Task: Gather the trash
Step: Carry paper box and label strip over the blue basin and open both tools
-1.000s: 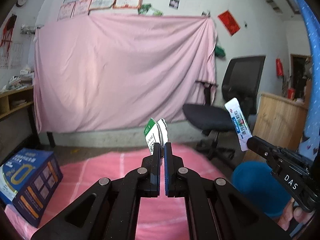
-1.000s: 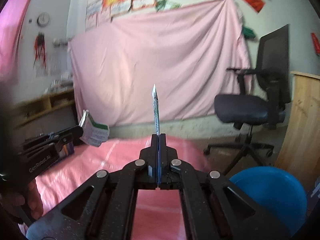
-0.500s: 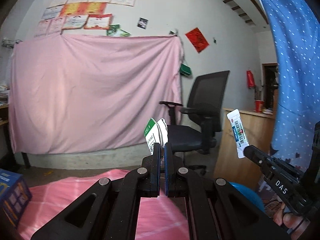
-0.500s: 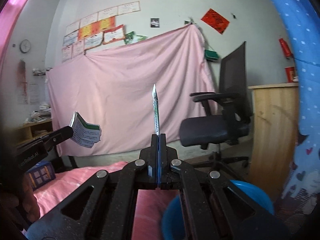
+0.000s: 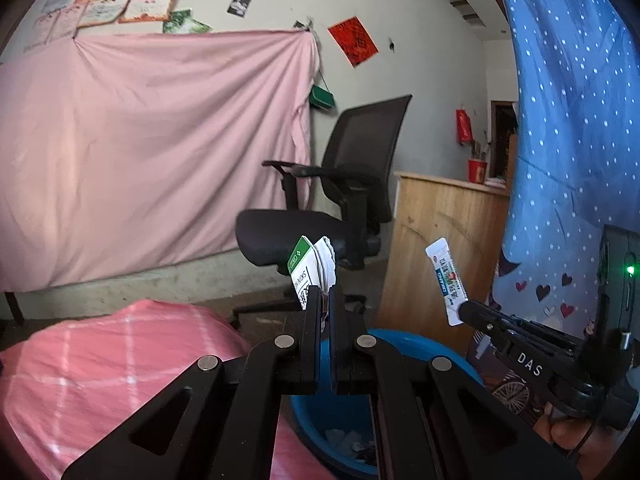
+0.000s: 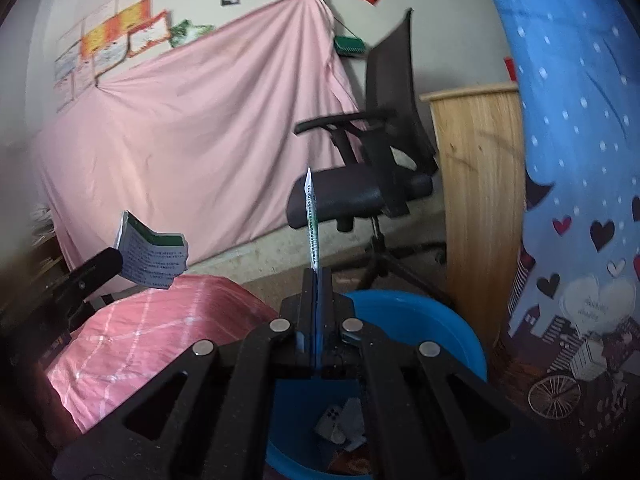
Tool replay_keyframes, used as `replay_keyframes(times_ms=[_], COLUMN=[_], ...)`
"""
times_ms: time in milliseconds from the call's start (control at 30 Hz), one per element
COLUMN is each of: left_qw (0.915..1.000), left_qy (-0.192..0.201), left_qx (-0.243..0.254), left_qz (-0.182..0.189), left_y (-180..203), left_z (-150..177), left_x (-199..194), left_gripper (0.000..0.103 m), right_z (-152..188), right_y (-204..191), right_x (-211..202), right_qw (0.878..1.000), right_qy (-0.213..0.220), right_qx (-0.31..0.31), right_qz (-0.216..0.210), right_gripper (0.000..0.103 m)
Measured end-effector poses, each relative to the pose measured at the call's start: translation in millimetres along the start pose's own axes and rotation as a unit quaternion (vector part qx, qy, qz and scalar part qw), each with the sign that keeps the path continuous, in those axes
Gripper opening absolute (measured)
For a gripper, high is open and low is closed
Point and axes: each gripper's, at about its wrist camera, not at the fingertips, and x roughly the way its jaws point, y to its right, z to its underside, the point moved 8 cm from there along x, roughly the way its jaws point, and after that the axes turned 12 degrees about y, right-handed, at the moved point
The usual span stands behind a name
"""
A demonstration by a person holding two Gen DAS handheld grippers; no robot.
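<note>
Left tongs point(image 5: 325, 294) clamp a crumpled green-and-white wrapper point(image 5: 311, 267); right tongs point(image 6: 317, 276) pinch a flat white sachet point(image 6: 311, 220)

Green-white wrapper point(image 5: 310, 268) and slim white sachet point(image 5: 447, 280) upright above blue bin point(image 6: 440, 328)

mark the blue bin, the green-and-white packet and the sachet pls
blue bin point(image 6: 448, 320), right wrist view, on its far rim.
green-and-white packet point(image 5: 310, 266), left wrist view, on its printed face.
sachet point(image 5: 446, 280), left wrist view, on its printed middle.
</note>
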Motion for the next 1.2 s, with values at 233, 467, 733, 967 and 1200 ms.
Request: replay_keyframes(times_ms=[233,467,733,967,1200], left_qw=[0.999,0.9974,0.9952,0.9928,0.9897], left_qy=[-0.038,-0.063,-0.089,-0.112,-0.137], left_qx=[-0.016,-0.027,-0.034,-0.031,-0.028], left_qz=[0.015,0.019,0.024,0.031,0.033], left_y=[11,13,18,24,28], left_z=[28,40,49,58,68], left_x=[19,31,40,47,51], left_gripper=[0.001,0.001,0.001,0.002,0.004], right_z=[15,21,25,29,34], right_y=[13,16,14,17,20], right_x=[5,8,13,16,19], right_qw=[0.999,0.998,0.997,0.996,0.994], right_qy=[-0.039,-0.06,-0.074,-0.087,-0.1], right_qx=[0.017,0.023,0.023,0.026,0.031], right_qz=[0.009,0.008,0.006,0.01,0.012], right_gripper=[0.026,0.026,0.026,0.026,0.028])
